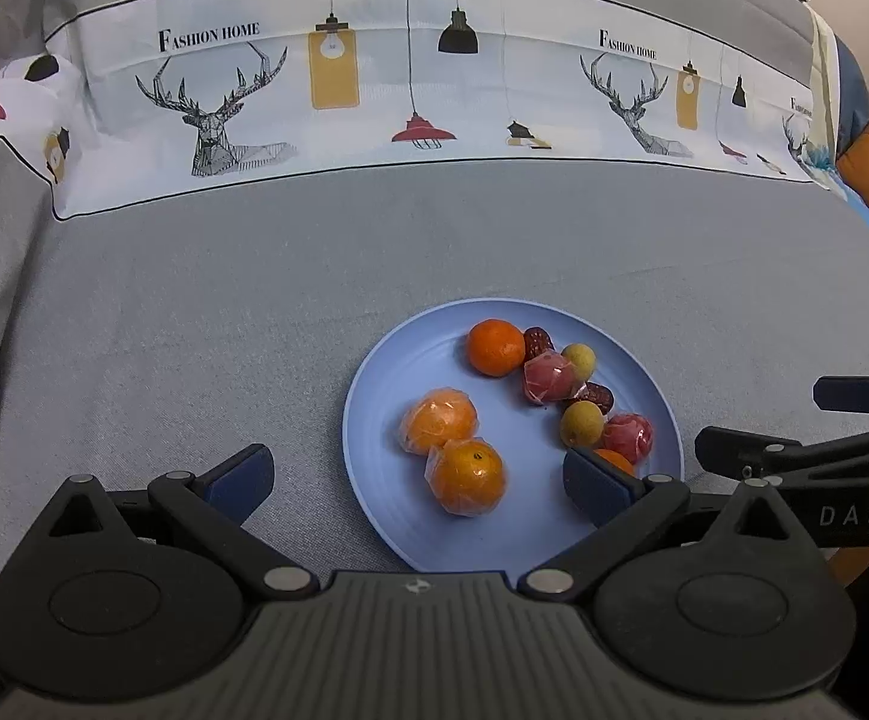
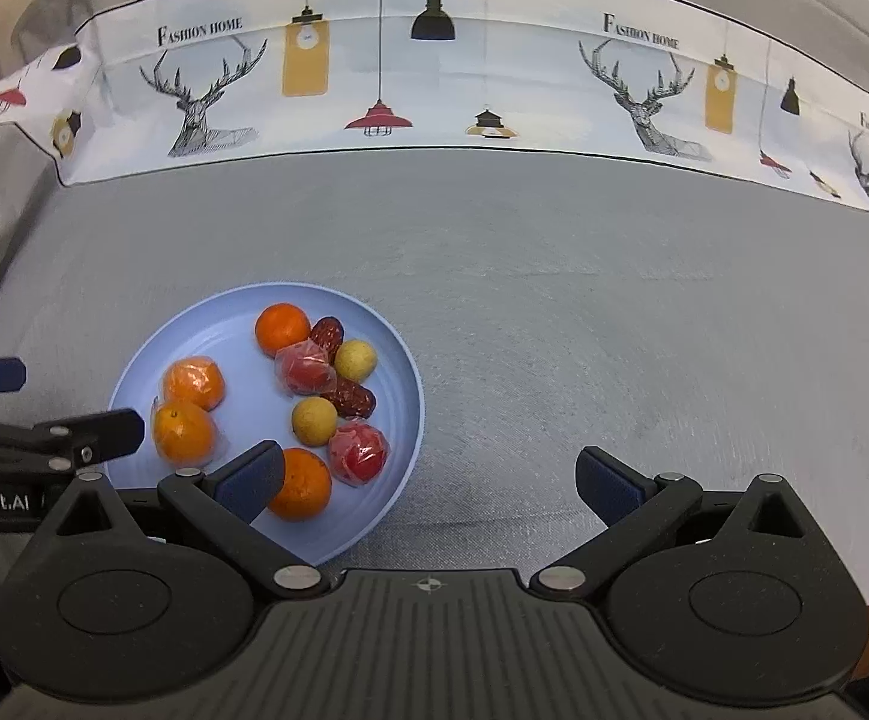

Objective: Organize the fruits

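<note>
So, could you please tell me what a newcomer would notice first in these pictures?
The round pale blue plate on the grey cloth, heaped with bright oranges, film-wrapped red fruits and small yellow fruits. Behind runs a white fabric band printed with deer and lamps. Both grippers, left and right, are open and empty.

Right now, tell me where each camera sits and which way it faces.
Left wrist: sits on the left gripper, looking forward over its open fingers at the blue plate of fruit on the grey cloth; the right gripper pokes in at right.
Right wrist: sits on the right gripper, facing likewise; plate lies left, left gripper at the left edge.
Shared: plate, fruit, deer-print band.
</note>
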The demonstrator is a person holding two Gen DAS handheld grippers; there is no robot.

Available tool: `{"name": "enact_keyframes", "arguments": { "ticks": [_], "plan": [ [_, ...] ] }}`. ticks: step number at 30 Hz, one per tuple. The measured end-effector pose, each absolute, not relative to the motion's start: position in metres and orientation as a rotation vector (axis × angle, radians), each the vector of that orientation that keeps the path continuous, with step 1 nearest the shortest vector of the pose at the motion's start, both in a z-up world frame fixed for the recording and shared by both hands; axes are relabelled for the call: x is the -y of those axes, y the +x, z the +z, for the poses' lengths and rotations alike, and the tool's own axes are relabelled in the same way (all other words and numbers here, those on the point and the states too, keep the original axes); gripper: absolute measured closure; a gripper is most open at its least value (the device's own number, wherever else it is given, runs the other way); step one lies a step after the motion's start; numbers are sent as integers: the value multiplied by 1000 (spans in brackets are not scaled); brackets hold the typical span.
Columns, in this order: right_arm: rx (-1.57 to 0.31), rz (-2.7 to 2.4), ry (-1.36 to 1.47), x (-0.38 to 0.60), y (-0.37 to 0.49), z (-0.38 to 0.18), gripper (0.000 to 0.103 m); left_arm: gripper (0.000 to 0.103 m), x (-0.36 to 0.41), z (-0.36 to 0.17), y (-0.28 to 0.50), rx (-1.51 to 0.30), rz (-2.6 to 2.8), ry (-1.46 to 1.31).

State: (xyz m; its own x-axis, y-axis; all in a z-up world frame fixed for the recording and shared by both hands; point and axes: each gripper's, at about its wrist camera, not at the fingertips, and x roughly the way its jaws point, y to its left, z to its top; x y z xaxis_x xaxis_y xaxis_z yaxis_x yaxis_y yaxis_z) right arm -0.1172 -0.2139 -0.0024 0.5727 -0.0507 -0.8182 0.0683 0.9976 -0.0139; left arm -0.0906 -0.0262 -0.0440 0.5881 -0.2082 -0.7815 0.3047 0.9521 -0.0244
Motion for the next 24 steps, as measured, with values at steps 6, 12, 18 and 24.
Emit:
{"name": "enact_keyframes", "arguments": {
  "ticks": [6, 12, 18, 24],
  "plan": [
    [-967, -80, 23, 218, -115, -4, 1, 0, 30, -46, -90, -900, -313, 122],
    [-977, -94, 33, 221, -112, -8, 1, 0, 35, -49, -88, -913, -328, 117],
    [-990, -103, 49, 224, -108, -12, 1, 0, 37, -52, -85, -917, -336, 113],
    [-998, -109, 78, 227, -104, -14, 1, 0, 38, -52, -80, -920, -330, 102]
  ]
}}
